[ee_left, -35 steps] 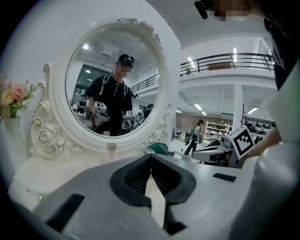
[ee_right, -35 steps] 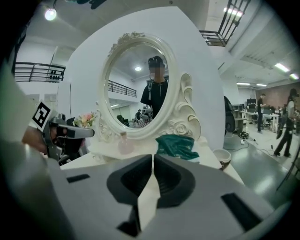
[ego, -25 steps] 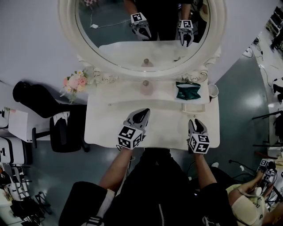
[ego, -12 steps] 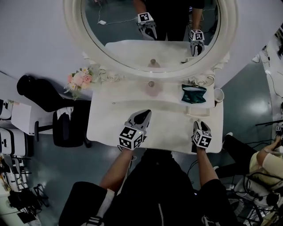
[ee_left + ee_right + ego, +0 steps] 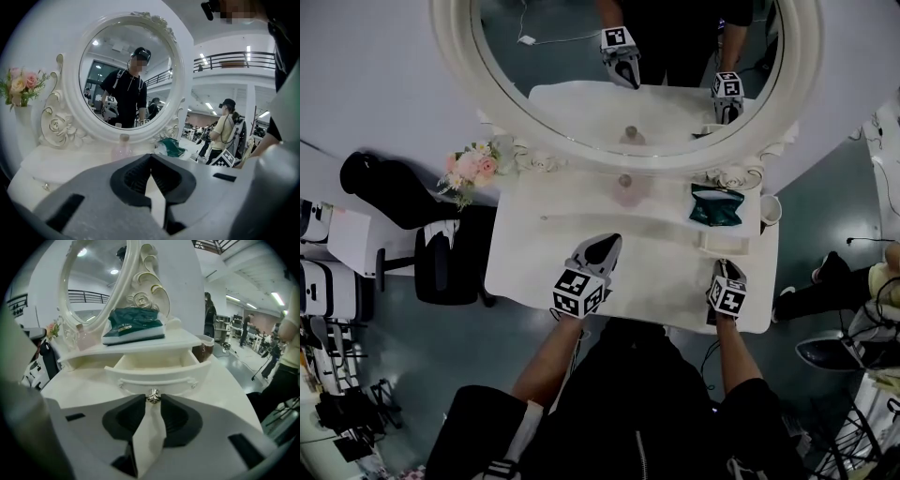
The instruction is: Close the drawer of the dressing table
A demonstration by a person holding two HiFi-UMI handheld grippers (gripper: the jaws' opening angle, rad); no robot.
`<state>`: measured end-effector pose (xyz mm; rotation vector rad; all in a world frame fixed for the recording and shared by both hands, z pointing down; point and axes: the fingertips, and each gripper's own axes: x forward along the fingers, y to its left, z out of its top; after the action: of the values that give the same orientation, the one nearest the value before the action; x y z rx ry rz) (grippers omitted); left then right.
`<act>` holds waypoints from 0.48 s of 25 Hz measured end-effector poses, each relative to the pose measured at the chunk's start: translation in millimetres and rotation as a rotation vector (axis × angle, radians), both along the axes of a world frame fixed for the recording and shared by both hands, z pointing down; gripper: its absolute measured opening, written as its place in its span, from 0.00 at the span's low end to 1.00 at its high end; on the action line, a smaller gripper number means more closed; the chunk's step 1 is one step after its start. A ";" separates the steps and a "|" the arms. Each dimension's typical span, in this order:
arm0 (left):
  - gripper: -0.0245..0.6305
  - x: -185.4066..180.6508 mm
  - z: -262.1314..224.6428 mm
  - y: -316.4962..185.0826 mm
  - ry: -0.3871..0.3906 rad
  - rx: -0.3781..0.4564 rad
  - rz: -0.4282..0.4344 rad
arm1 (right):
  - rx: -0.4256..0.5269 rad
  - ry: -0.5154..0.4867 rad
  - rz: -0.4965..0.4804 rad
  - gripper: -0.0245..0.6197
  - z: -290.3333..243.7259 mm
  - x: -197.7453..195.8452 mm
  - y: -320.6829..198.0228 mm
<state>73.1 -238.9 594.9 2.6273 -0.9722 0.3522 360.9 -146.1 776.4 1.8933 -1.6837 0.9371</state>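
Observation:
The small white drawer (image 5: 154, 376) at the dressing table's (image 5: 534, 262) right end stands pulled out and looks empty. Its metal knob (image 5: 153, 396) sits between the tips of my right gripper (image 5: 153, 400), whose jaws have just been closing and now touch it on both sides. In the head view the right gripper (image 5: 728, 269) is at the drawer's front (image 5: 719, 246), near the table's front right corner. My left gripper (image 5: 602, 246) hovers over the middle of the tabletop, shut with nothing in it; its tips meet in the left gripper view (image 5: 150, 158).
A green packet (image 5: 717, 204) lies on the shelf above the drawer, with a cup (image 5: 770, 208) to its right. A pink bottle (image 5: 625, 190) stands before the oval mirror (image 5: 628, 66), flowers (image 5: 469, 169) at the left. A black chair (image 5: 441, 262) is left of the table.
My right gripper has sunk and moved forward to the drawer's front. The left gripper has stayed put. The head view has shifted a little, and a person at the lower right has moved.

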 end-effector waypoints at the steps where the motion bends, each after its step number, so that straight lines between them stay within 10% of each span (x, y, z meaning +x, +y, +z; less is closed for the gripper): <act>1: 0.04 0.6 0.4 -0.3 0.000 -0.002 -0.002 | 0.002 0.007 -0.001 0.20 -0.4 0.0 -0.3; 12: 0.04 3.3 3.0 -5.1 -0.003 -0.002 0.001 | 0.024 0.029 -0.006 0.19 -7.9 0.2 -8.3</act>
<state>76.4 -244.0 597.9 2.6260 -0.9716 0.3574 361.2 -154.4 768.5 1.9070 -1.6907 0.8871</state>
